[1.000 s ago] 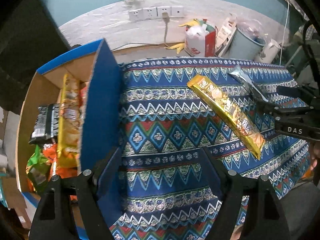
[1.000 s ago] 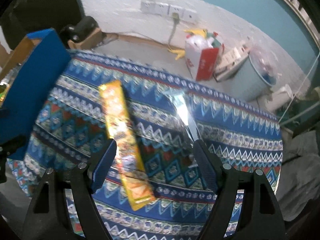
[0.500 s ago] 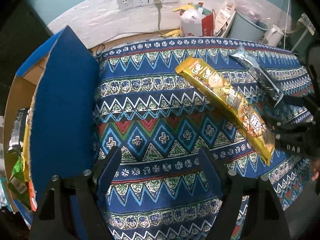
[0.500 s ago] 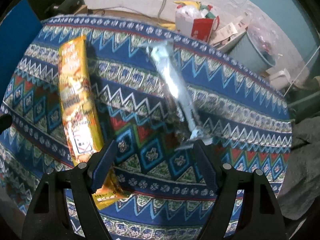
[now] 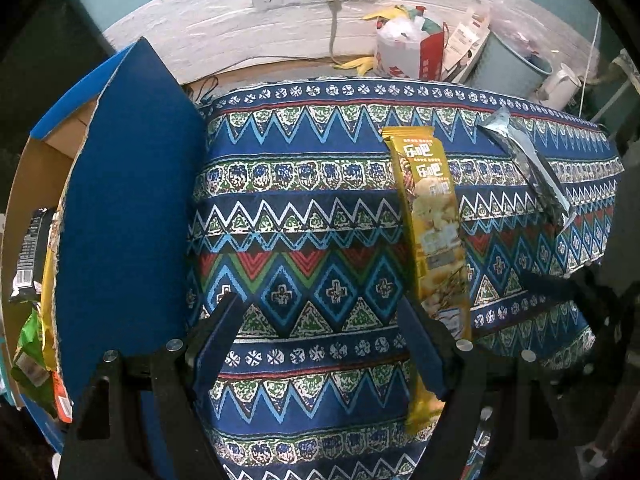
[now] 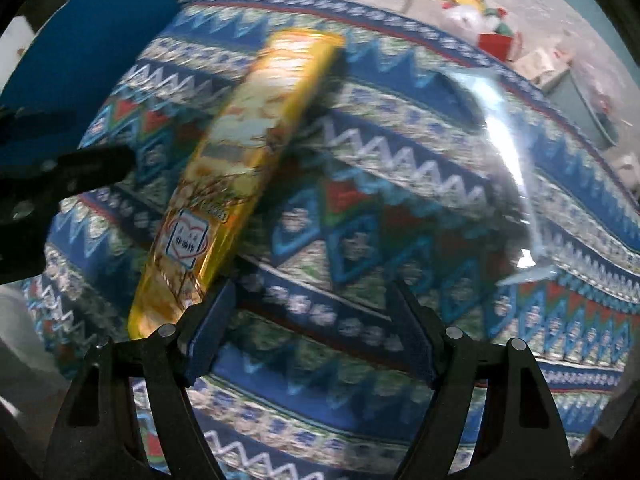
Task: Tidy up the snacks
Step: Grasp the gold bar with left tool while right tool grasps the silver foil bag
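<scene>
My left gripper (image 5: 320,344) is spread wide and holds nothing; the yellow pack (image 5: 436,232) lies by its right finger. My right gripper (image 6: 310,332) is also spread, empty, with the silver pack (image 6: 512,152) at upper right.

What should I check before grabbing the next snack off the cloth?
1. Left gripper open, nothing held: ok.
2. Right gripper open, nothing held: ok.
3. Yellow snack pack lies flat on the patterned cloth, with nothing on top of it: ok.
4. Silver snack pack lies apart from the yellow one: ok.
5. Yellow pack centred between either gripper's fingers: not ok, it sits off to the side in both views.
6. Room left in the blue box: cannot tell, its flap hides most of the inside.
</scene>
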The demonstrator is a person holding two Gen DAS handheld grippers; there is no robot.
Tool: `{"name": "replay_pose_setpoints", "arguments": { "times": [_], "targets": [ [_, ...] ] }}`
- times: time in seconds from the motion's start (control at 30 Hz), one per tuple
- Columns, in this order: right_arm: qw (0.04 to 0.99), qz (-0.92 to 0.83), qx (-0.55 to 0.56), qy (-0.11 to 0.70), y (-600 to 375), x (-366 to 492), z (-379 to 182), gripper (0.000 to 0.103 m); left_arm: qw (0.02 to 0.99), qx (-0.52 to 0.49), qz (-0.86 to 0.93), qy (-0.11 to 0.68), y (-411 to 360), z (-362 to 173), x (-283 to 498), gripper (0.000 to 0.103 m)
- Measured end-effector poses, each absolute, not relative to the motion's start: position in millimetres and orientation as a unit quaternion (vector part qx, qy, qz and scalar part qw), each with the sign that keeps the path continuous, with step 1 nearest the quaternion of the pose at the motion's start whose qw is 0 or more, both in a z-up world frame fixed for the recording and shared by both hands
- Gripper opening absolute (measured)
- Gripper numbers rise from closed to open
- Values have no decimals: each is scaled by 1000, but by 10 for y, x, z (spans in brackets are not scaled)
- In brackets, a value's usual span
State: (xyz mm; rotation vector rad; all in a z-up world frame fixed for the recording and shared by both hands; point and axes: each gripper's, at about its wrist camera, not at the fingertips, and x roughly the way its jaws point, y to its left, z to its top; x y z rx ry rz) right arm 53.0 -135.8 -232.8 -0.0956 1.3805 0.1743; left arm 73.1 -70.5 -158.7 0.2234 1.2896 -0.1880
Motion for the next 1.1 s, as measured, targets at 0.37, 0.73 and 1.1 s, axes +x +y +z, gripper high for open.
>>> {"name": "replay_pose_setpoints", "arguments": {
  "times": [0.37, 0.73, 1.1],
  "targets": [
    [797, 24, -74, 599, -1838, 748, -2005, 78, 783, 93, -112, 605, -1060, -1674, 882, 81],
    [804, 4, -109, 585, -2158, 1213, -2047, 78, 770, 86, -128, 619, -1363, -1915, 1008, 86],
    [799, 14, -87, 594, -2216, 1296, -2247, 55, 761, 84, -150, 626, -1449, -2081, 1041, 78]
  ]
}}
